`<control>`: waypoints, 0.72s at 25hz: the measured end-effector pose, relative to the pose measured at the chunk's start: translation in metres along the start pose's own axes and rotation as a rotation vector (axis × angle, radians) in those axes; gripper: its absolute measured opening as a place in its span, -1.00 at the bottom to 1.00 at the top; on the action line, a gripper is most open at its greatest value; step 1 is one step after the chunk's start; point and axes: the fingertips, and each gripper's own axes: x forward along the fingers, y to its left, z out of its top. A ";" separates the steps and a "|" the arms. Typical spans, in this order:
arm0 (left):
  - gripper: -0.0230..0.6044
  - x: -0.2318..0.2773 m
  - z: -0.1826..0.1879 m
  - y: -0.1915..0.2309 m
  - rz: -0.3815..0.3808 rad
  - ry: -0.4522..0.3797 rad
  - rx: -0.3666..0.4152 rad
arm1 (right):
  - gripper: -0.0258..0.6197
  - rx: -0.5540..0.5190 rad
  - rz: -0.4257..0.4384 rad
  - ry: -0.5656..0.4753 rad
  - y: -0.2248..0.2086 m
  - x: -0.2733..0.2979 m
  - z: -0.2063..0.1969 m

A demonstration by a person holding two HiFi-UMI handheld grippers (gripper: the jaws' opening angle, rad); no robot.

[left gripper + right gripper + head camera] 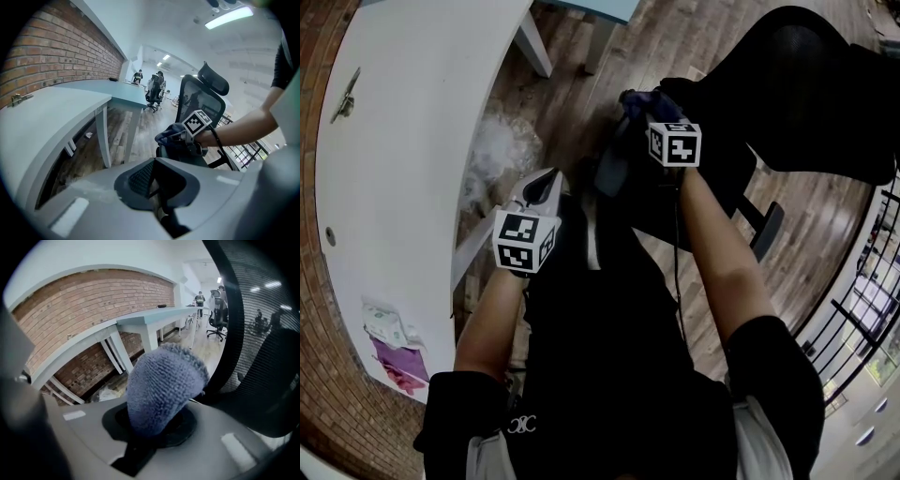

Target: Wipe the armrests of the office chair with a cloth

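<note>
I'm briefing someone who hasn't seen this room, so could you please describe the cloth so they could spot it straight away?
Find the black mesh office chair beside the long white desk. On the chair's desk-facing side, the right gripper is shut on the cloth. It is the only soft, fuzzy blue-grey thing there, bunched into a rounded pad among hard black and grey parts.

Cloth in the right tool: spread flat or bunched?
Bunched: the cloth bulges as a rounded wad, clamped in the right tool.
</note>
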 end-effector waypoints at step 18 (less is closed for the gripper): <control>-0.91 0.024 0.004 -0.067 -0.061 0.062 0.078 | -0.72 -0.079 0.492 0.063 0.151 -0.105 -0.169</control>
